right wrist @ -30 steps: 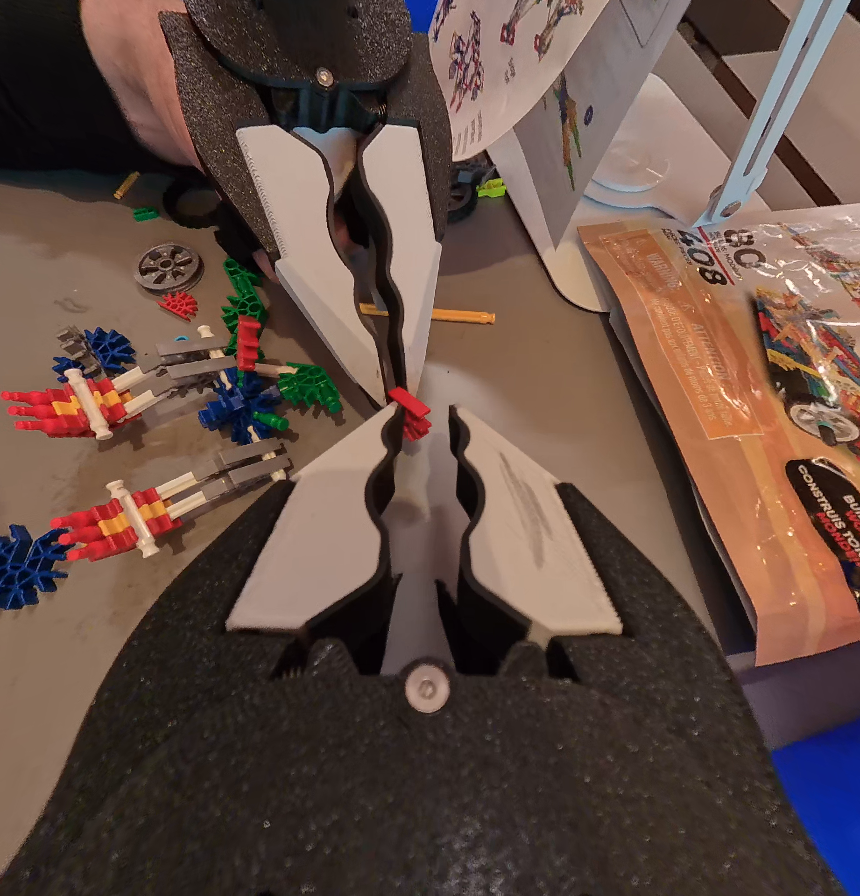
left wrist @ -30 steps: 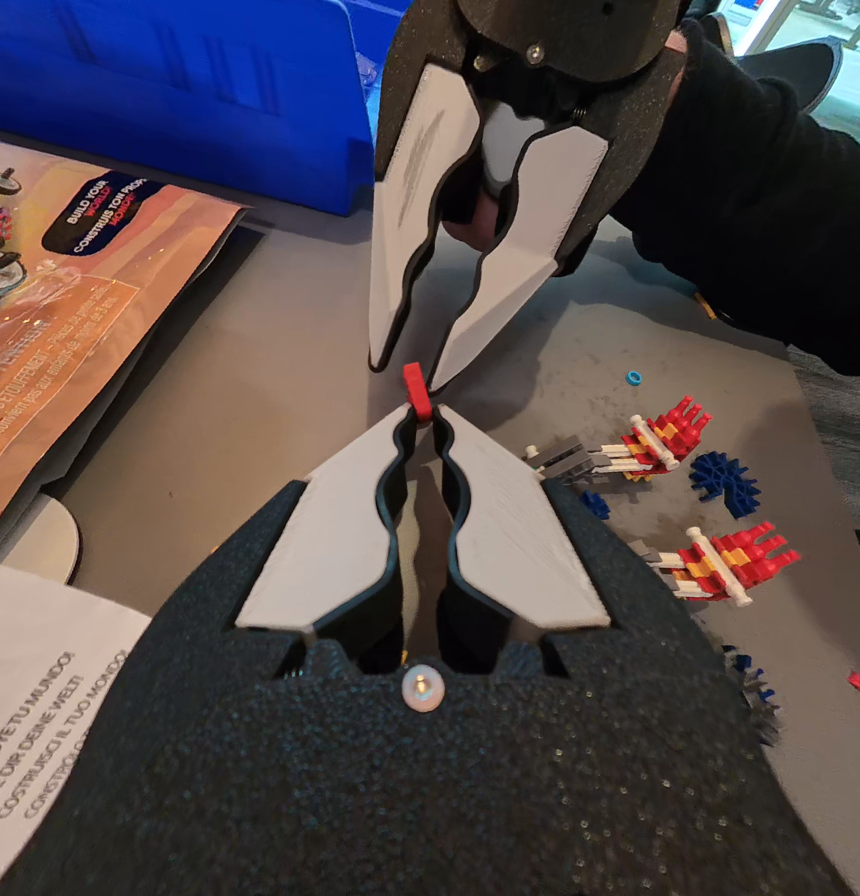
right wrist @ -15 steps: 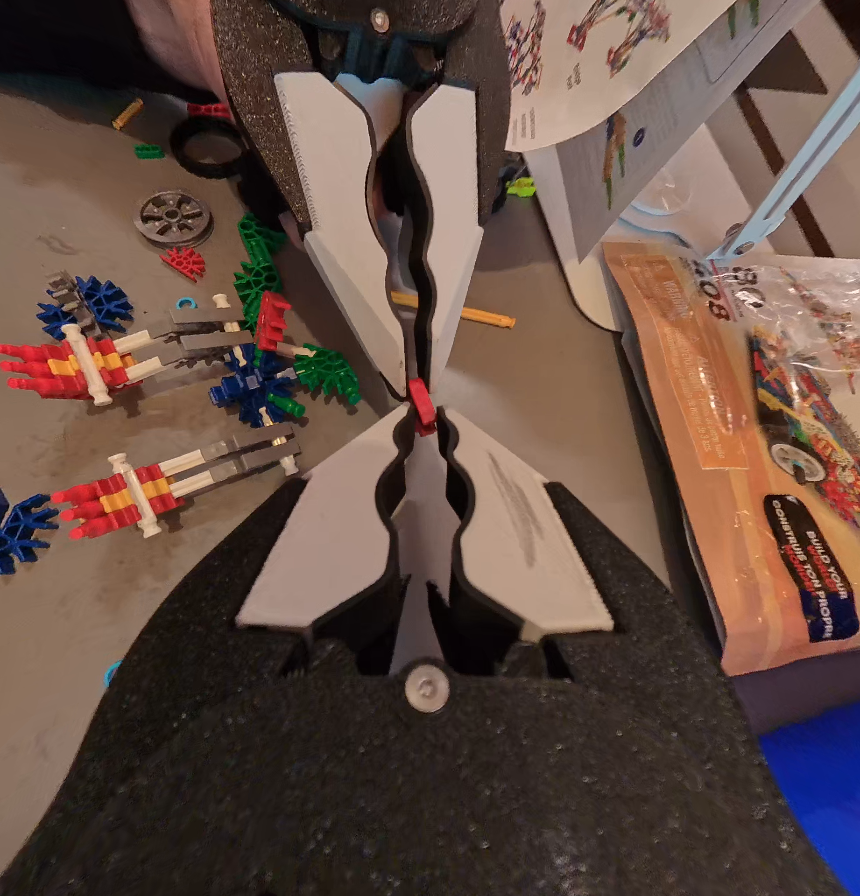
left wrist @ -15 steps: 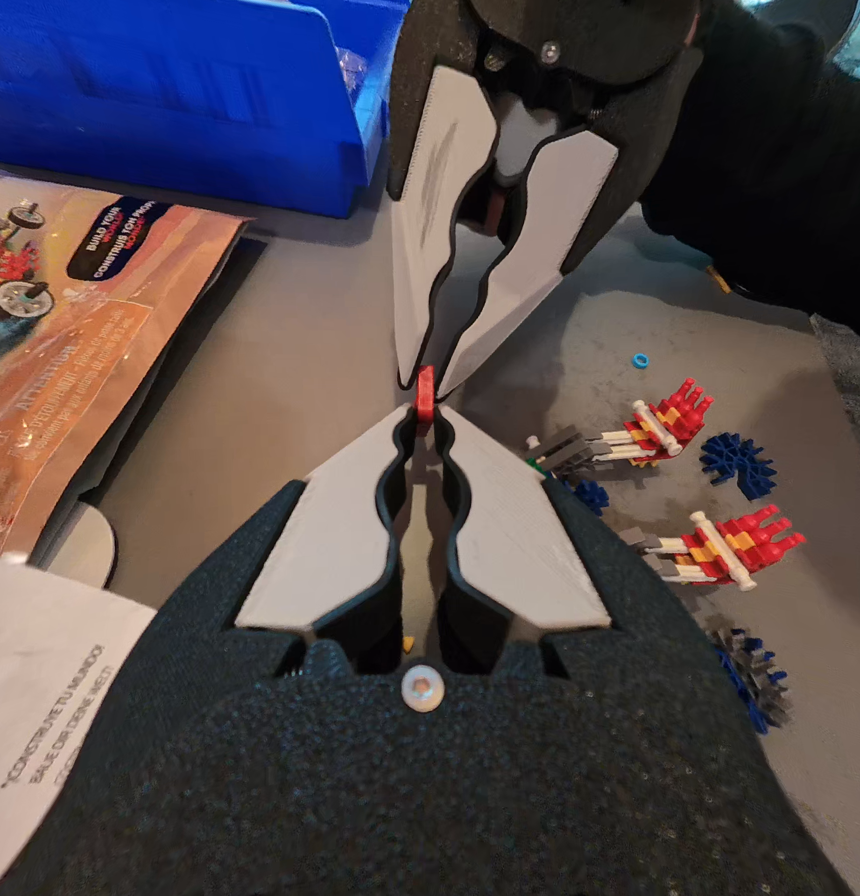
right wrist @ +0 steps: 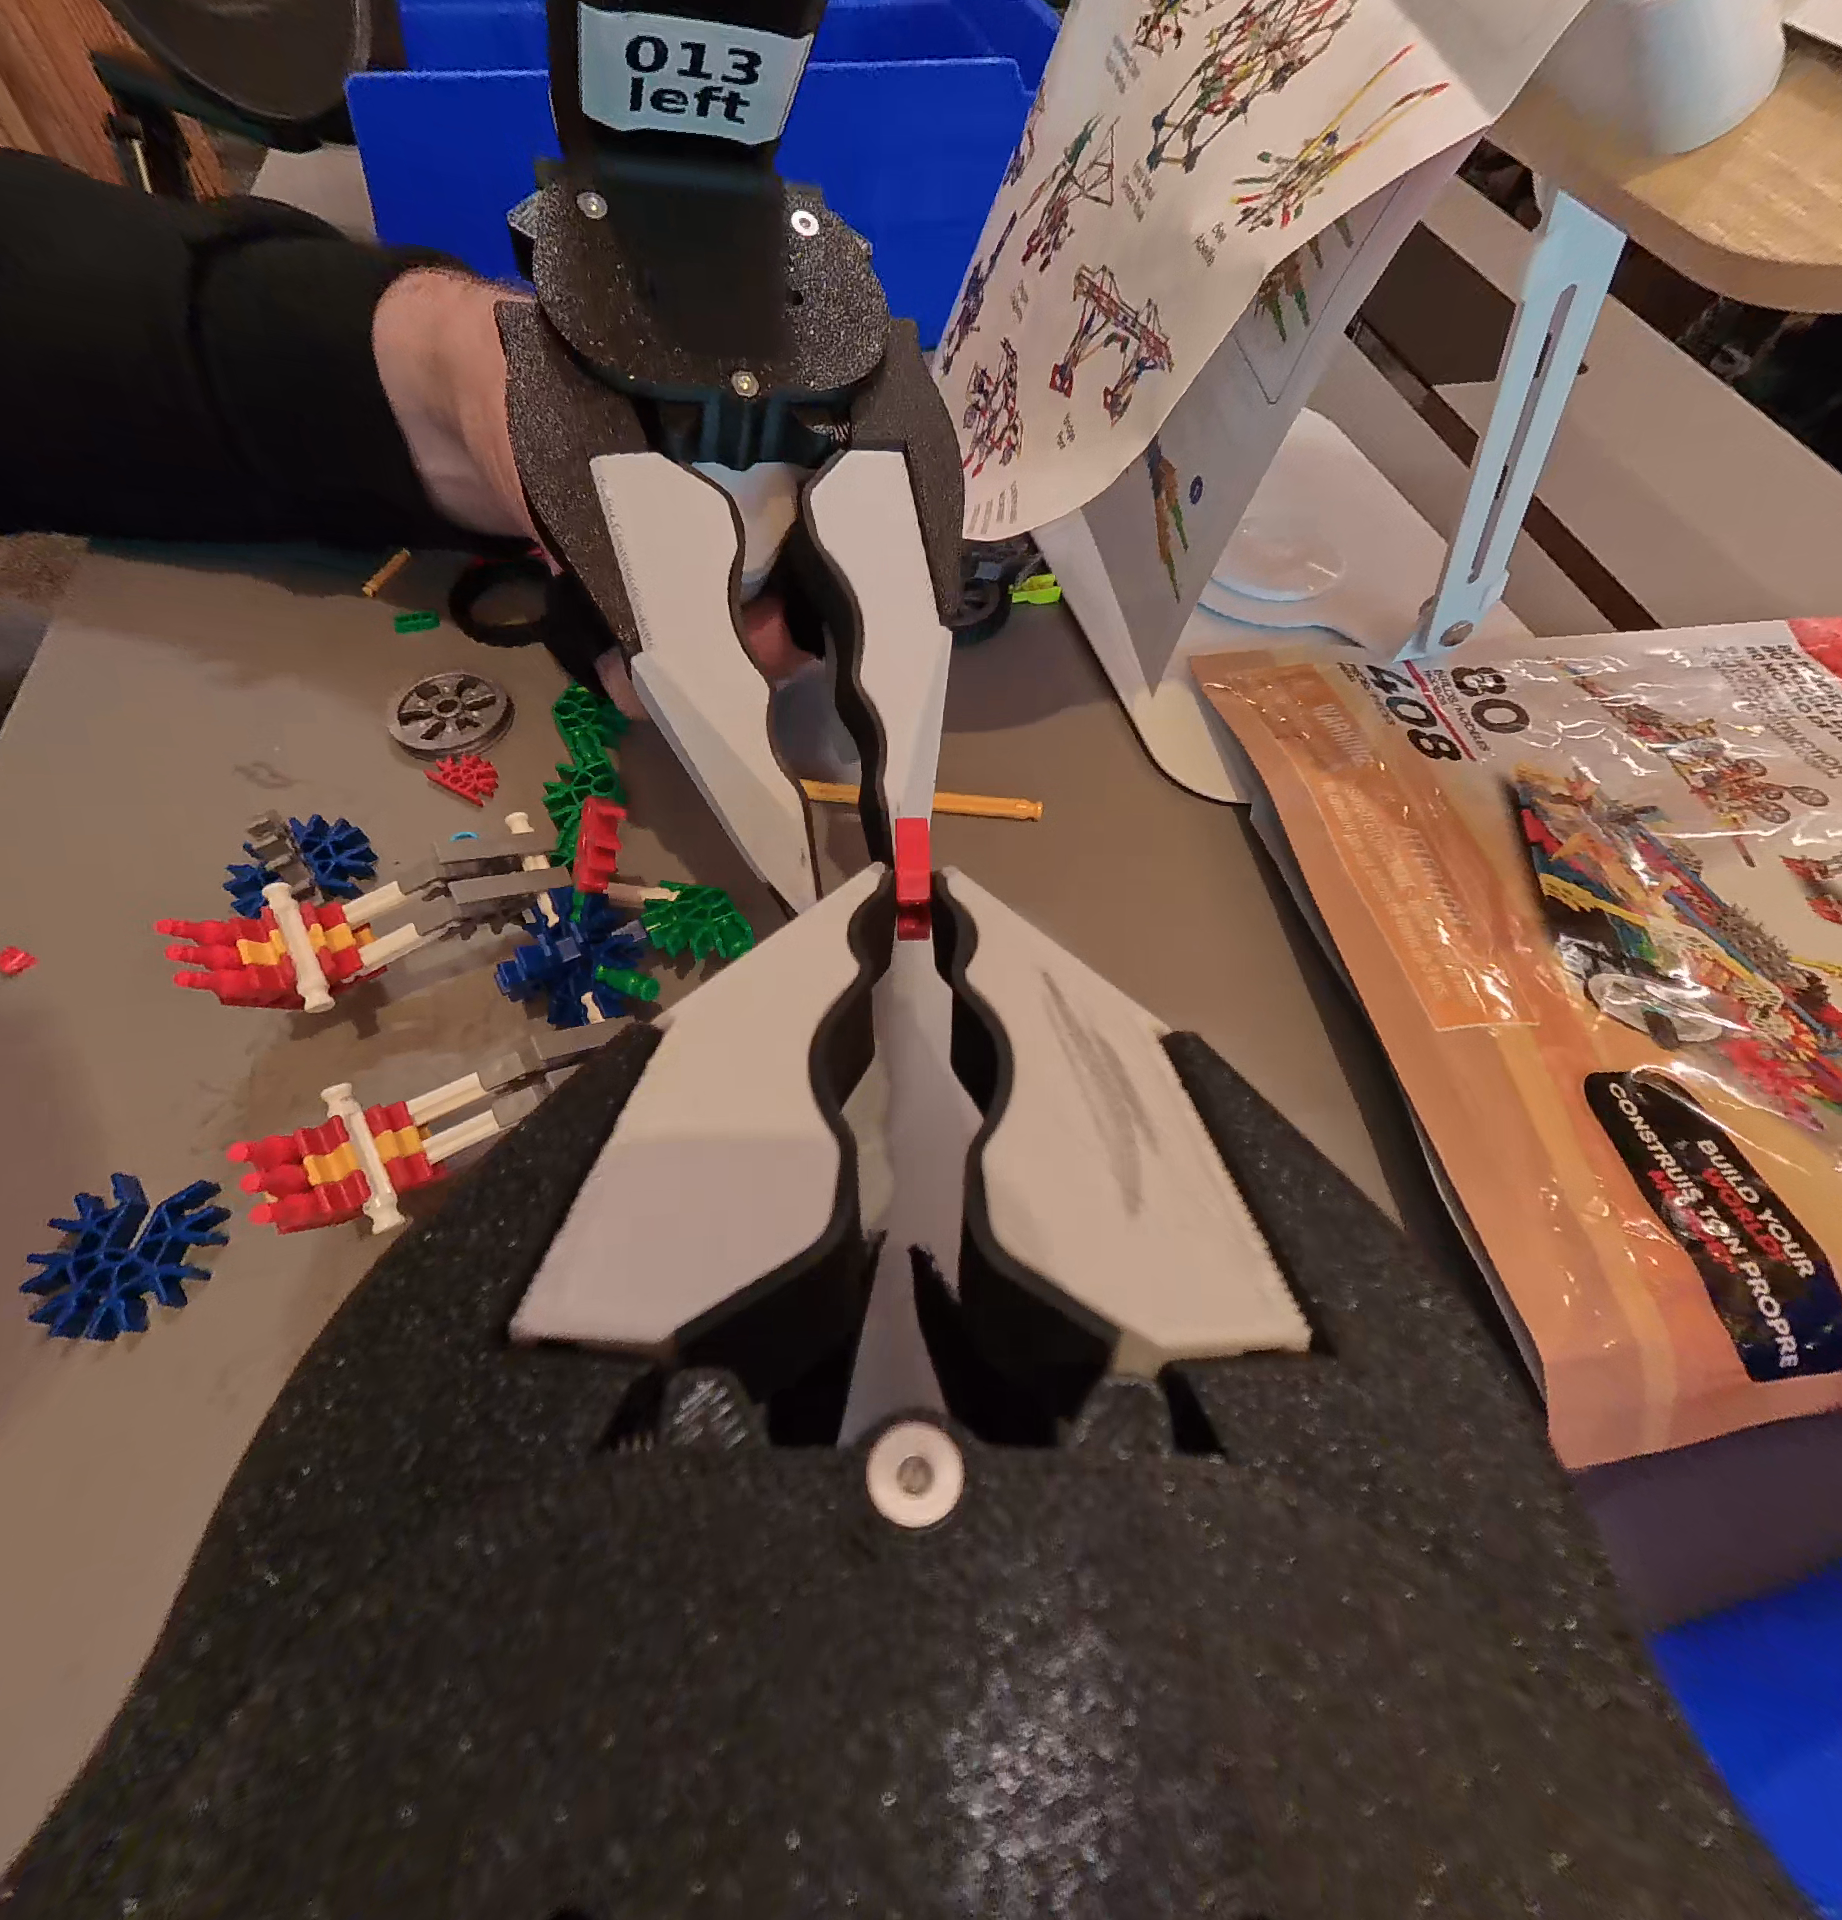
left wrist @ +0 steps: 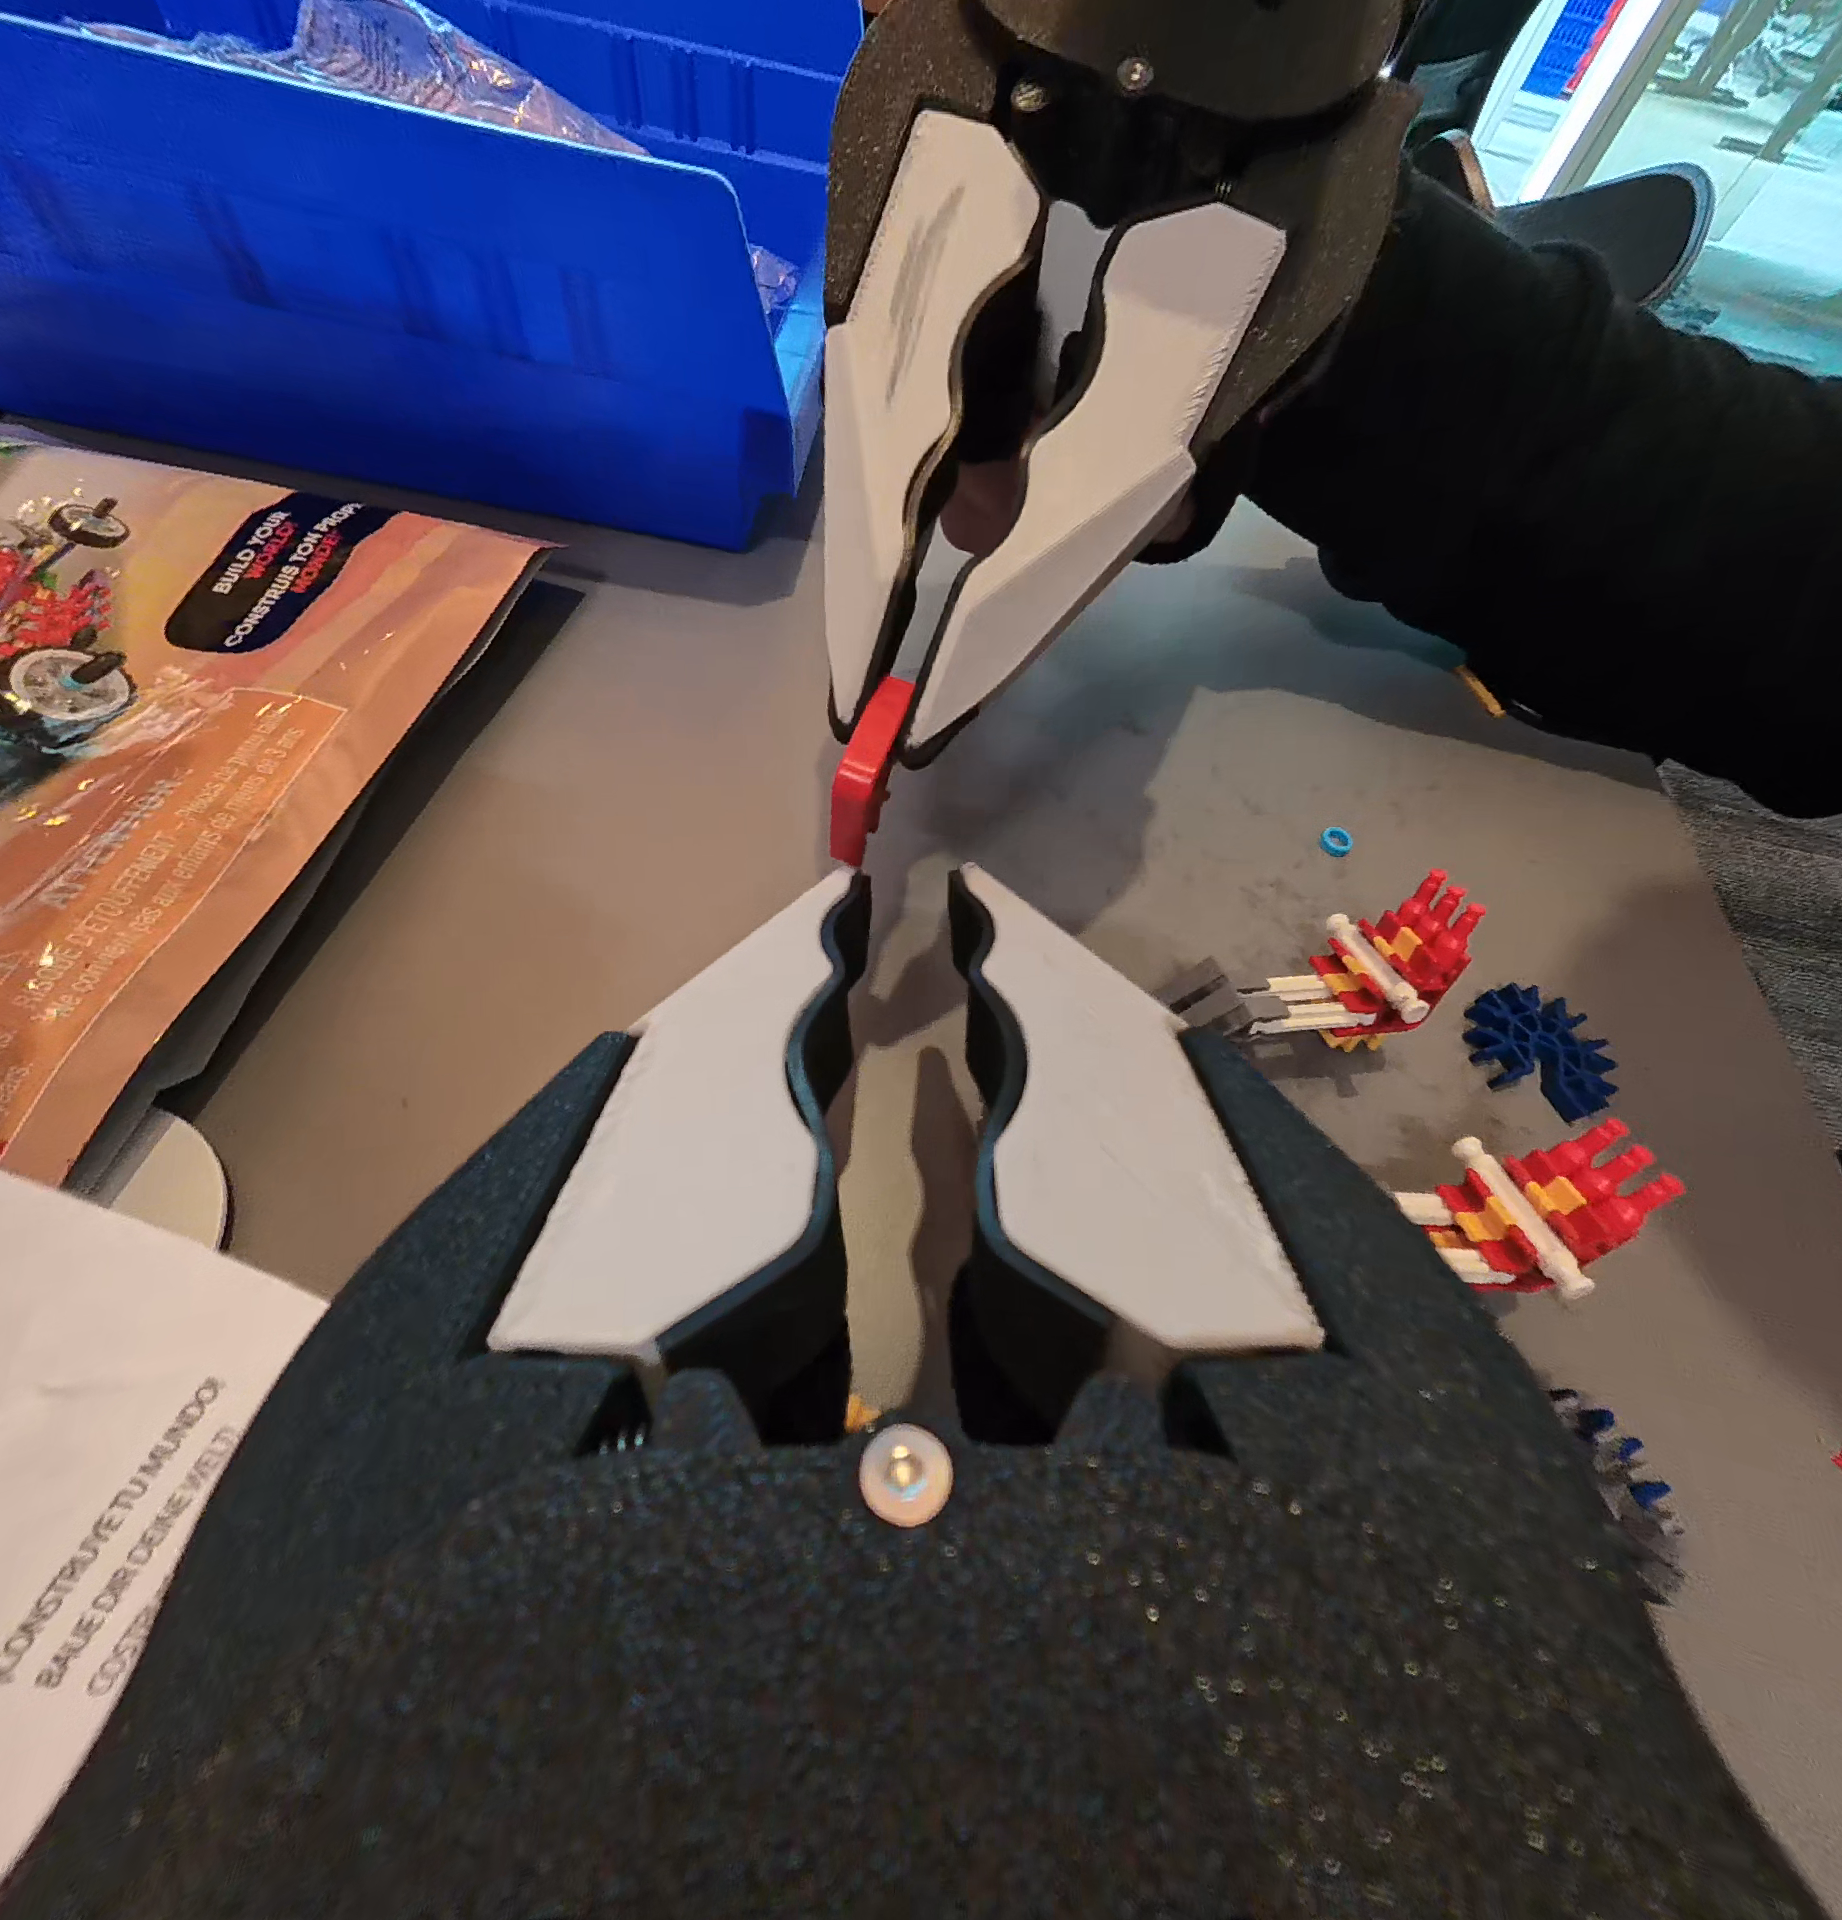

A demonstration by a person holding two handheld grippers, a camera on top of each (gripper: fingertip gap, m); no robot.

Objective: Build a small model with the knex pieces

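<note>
A small red connector piece [left wrist: 860, 779] is pinched at its upper end by my right gripper [left wrist: 886, 727], which reaches down from the top of the left wrist view. My left gripper [left wrist: 904, 883] is open just below it; its left fingertip is at the piece's lower end, and I cannot tell whether it touches. In the right wrist view the red piece [right wrist: 910, 878] sits between the tips of my right gripper [right wrist: 912, 883]. The left gripper [right wrist: 860, 857] stands opposite, jaws apart, above the grey table [right wrist: 1104, 935].
Two red, yellow and white rod assemblies [left wrist: 1395, 966] [left wrist: 1530, 1195] and a blue connector [left wrist: 1535, 1049] lie at the right. A blue bin [left wrist: 377, 260] and an orange parts bag [left wrist: 169, 727] are at the left. Green connectors [right wrist: 688, 920], a grey wheel [right wrist: 449, 712], a yellow rod [right wrist: 958, 802] and an instruction sheet [right wrist: 1156, 208] also show. Less than 4 cm separates the two grippers' tips. Both grippers' tips are roughly 20 cm from the grey wheel [right wrist: 449, 712].
My left gripper has opened and let go of the red piece. My right gripper closed on it and now holds it alone, slightly lifted away from the left tips.
</note>
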